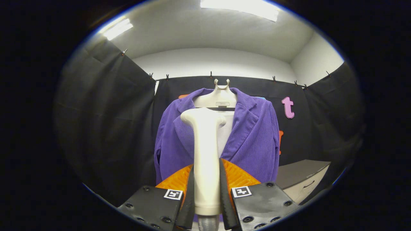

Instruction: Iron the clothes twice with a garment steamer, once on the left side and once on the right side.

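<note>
A cream garment steamer (205,154) stands upright between my fingers, its handle pressed on both sides, its head pointing away at chest height of the garment. My gripper (207,186) is shut on that handle. Beyond it hangs a purple corduroy jacket (253,138) on a pale hanger (218,96), facing me with its lapels open over a white lining. The steamer head sits in front of the jacket's left lapel, and I cannot tell whether it touches the cloth. The steamer's hose end (208,223) shows below the handle.
Black cloth walls (106,122) close in the booth on the left, back and right. A grey cabinet with a drawer (303,181) stands low to the right of the jacket. White ceiling with bright lights overhead.
</note>
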A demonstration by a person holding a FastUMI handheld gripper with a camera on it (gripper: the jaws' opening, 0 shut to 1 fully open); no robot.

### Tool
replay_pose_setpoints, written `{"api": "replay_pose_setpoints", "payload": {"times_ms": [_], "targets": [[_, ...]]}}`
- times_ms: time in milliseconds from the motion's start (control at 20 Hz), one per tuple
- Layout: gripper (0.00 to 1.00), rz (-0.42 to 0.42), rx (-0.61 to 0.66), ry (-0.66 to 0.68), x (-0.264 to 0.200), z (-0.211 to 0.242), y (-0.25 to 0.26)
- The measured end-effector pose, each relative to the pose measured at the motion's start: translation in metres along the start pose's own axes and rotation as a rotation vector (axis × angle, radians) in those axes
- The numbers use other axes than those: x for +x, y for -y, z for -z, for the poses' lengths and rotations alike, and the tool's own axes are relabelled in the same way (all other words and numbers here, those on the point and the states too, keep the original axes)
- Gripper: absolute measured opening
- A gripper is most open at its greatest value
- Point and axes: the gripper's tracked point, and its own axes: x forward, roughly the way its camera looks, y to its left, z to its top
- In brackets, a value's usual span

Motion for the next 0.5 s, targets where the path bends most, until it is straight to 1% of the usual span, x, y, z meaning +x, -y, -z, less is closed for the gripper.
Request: {"api": "replay_pose_setpoints", "payload": {"times_ms": [150,350,500], "targets": [[0.42,-0.008,0.013,0.002,0.018,0.001,-0.004],[0.42,0.008,-0.016,-0.002,0.037,0.005,-0.009],[0.42,0.016,-0.030,-0.003,0.042,0.008,-0.008]]}}
